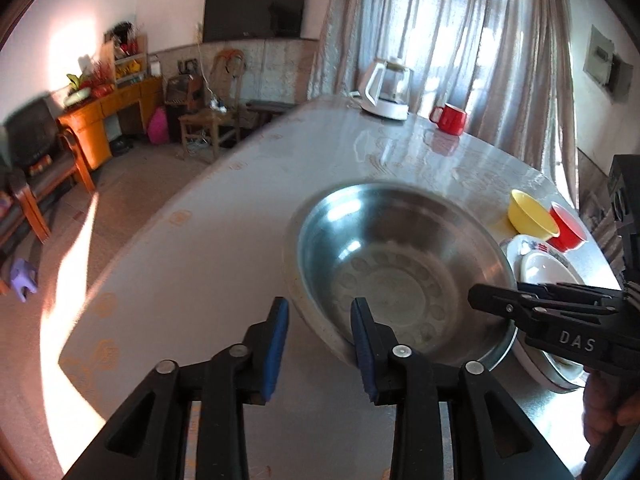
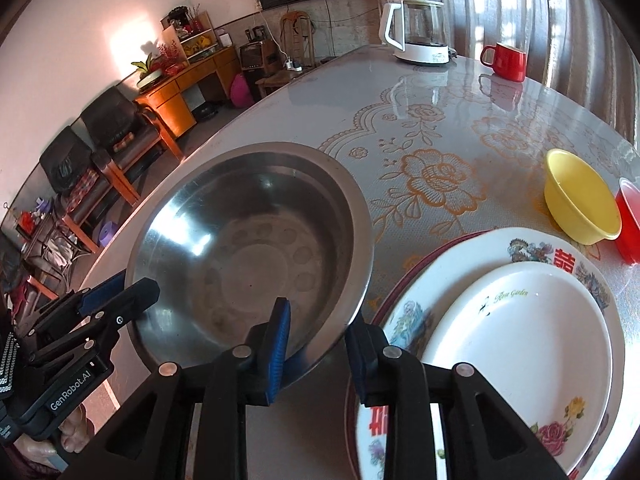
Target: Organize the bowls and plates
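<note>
Steel bowl's (image 1: 400, 272) rim between both loosely parted grippers, left (image 1: 320, 320) and right (image 2: 318, 322), pads clear of it

Across my worktop (image 2: 440, 120), with its orange rose-patterned cover, a white-based glass kettle (image 2: 420, 32) stands at the far edge, and a red mug (image 2: 507, 62) sits just beside it, handle turned toward the kettle. Pale curtains (image 1: 460, 40) hang behind them both. A dark television (image 1: 256, 8) is mounted on the far wall. Below it I see a wooden chair (image 1: 212, 112) and a pink bag (image 1: 157, 125) on the floor. An orange wooden sideboard (image 2: 180, 92) carries a potted plant (image 2: 149, 70), with dark-cushioned armchairs (image 2: 116, 124) along the wall beside it.
</note>
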